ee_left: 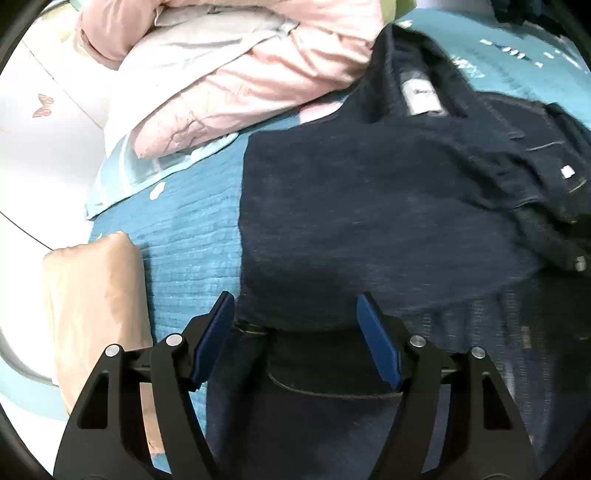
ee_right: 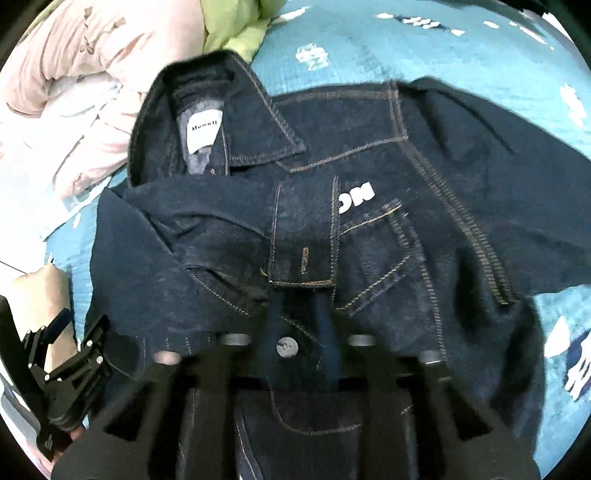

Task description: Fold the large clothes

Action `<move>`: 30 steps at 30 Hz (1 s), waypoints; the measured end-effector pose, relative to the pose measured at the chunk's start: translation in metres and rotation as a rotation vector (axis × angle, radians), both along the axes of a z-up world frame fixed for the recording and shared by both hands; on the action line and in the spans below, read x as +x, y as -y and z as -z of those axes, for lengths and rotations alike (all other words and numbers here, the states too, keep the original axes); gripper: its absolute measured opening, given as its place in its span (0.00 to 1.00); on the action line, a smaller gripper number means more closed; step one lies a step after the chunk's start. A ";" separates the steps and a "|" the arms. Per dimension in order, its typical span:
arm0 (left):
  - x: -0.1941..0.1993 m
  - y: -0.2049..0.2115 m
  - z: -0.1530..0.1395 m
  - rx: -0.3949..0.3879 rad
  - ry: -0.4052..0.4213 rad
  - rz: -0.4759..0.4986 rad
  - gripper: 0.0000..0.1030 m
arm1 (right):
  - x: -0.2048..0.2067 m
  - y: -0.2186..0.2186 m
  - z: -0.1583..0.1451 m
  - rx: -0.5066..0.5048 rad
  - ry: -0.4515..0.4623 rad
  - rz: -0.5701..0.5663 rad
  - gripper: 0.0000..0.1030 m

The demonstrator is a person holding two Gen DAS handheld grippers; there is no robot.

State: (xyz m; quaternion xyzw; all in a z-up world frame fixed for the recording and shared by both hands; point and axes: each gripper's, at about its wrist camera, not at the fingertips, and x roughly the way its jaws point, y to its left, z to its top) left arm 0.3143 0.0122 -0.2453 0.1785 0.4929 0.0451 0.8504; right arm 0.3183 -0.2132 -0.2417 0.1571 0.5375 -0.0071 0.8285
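Note:
A dark navy denim jacket (ee_left: 369, 206) lies on a teal bedspread (ee_left: 192, 236), its left side folded over the middle. Its collar and white neck label (ee_right: 201, 133) point away from me. My left gripper (ee_left: 295, 306) is open, its blue pads (ee_left: 218, 332) spread just above the jacket's near left edge, holding nothing. In the right wrist view the jacket (ee_right: 369, 240) fills the frame, with a sleeve cuff (ee_right: 303, 236) lying across the chest. My right gripper (ee_right: 299, 325) is blurred and dark against the hem near a metal button (ee_right: 287, 347); its jaw state is unclear.
A pile of pink and white bedding (ee_left: 229, 74) lies at the far left, with a green cloth (ee_right: 236, 26) behind it. A folded beige garment (ee_left: 92, 306) lies at the near left edge of the bed. The left gripper also shows in the right wrist view (ee_right: 70, 362).

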 end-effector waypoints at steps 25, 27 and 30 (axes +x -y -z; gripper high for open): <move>-0.027 0.103 -0.044 -0.111 0.006 0.158 0.71 | -0.065 0.184 -0.032 0.052 -0.024 0.431 0.72; -0.025 0.118 -0.042 -0.121 0.003 0.181 0.71 | -0.076 0.212 -0.033 0.046 -0.019 0.546 0.72; -0.022 0.136 -0.040 -0.124 -0.009 0.198 0.71 | -0.091 0.251 -0.029 -0.028 -0.059 0.708 0.74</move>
